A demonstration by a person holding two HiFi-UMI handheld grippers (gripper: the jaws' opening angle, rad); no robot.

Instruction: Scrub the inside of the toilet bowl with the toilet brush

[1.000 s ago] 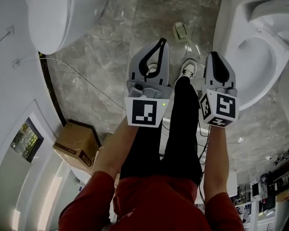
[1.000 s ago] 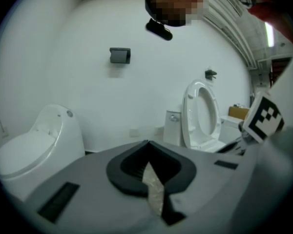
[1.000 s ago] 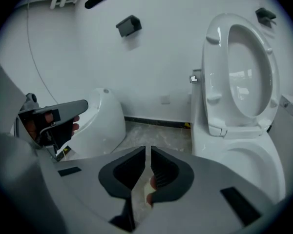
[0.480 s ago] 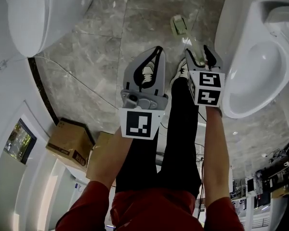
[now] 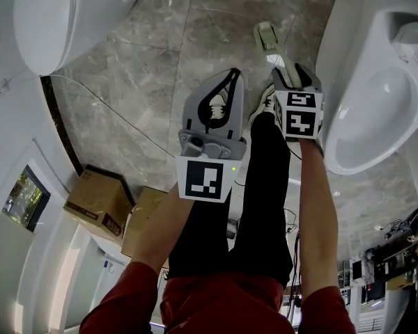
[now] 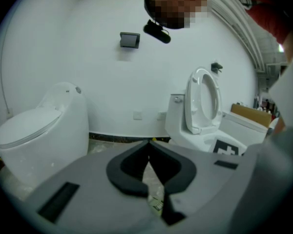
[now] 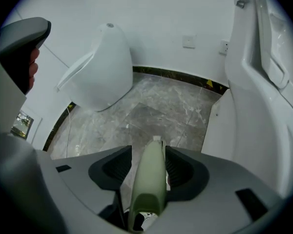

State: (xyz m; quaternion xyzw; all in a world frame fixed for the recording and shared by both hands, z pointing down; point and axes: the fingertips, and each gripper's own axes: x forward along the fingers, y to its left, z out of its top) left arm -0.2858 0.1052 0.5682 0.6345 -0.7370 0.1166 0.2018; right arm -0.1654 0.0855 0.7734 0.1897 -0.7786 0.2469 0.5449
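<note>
**Head view.** I look down on a grey stone floor (image 5: 160,68). The left gripper (image 5: 231,74) hangs over it. Its fingers are shut tip to tip, with nothing in them. The right gripper (image 5: 292,74) points steeply down, next to the open toilet bowl (image 5: 366,117) at the right. The green toilet brush (image 5: 265,36) is on the floor just past the right gripper. It is near the bowl but not in it. A second toilet (image 5: 63,12) with its lid down is at the top left. Brown boxes (image 5: 97,200) lie at the lower left.

**Left gripper view.** The left gripper (image 6: 149,143) has its fingertips together. I see only a bit of floor through the loop they make. Ahead, by the white wall, the closed toilet (image 6: 34,130) is on the left. The toilet with its seat up (image 6: 202,106) is on the right.

**Right gripper view.** The right gripper (image 7: 149,150) has its fingers wide, and they have just been closing in. The brush's pale green handle (image 7: 150,179) runs between them. It seems to touch the finger on the picture's right. A thin gap shows on the other side.
</note>
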